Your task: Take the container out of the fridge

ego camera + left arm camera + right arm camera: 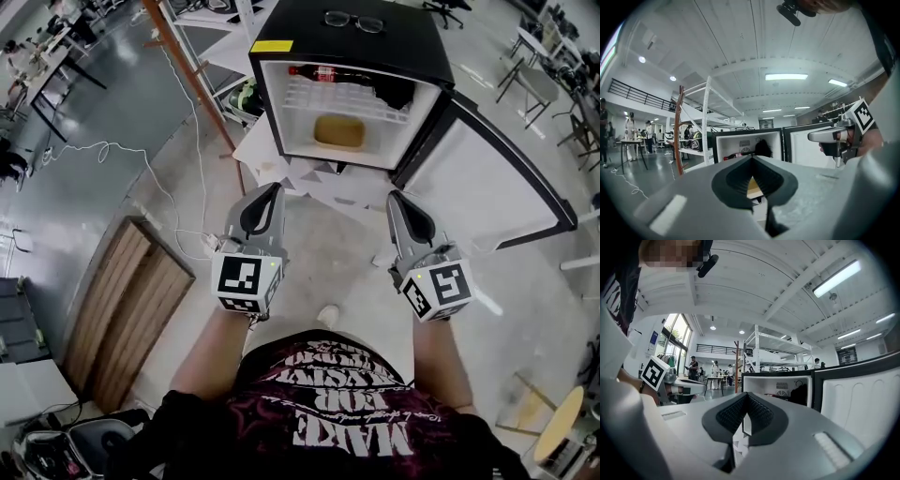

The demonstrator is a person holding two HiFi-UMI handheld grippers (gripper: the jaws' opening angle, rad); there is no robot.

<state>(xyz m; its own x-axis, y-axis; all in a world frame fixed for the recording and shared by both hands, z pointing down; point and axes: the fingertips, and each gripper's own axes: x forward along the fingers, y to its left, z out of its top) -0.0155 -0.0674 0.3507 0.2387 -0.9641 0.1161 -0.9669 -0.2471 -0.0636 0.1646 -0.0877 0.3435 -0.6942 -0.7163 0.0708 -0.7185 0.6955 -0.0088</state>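
The left gripper (275,188) is clenched with its jaw tips met, and only a thin slit shows between the ribbed dark pads; nothing is gripped. The right gripper (394,197) is closed and empty in the same way. Both are held side by side at about the same height, well apart from each other, and both aim at the open mini fridge (398,49), short of its opening.

The container (338,131) sits on the fridge's white floor, roughly in the middle, under the wire shelf (337,99). It is a low tub with rounded corners, tan to dull yellow. Whether it has a lid cannot be told from here. A sliver of the same tan shows through the slit of the left gripper's pads.

On the shelf above it lies a cola bottle (328,73) on its side, with a dark bundle (394,92) at the right end. The fridge door (478,187) stands swung wide to the right. A pair of glasses (353,21) rests on the black top.
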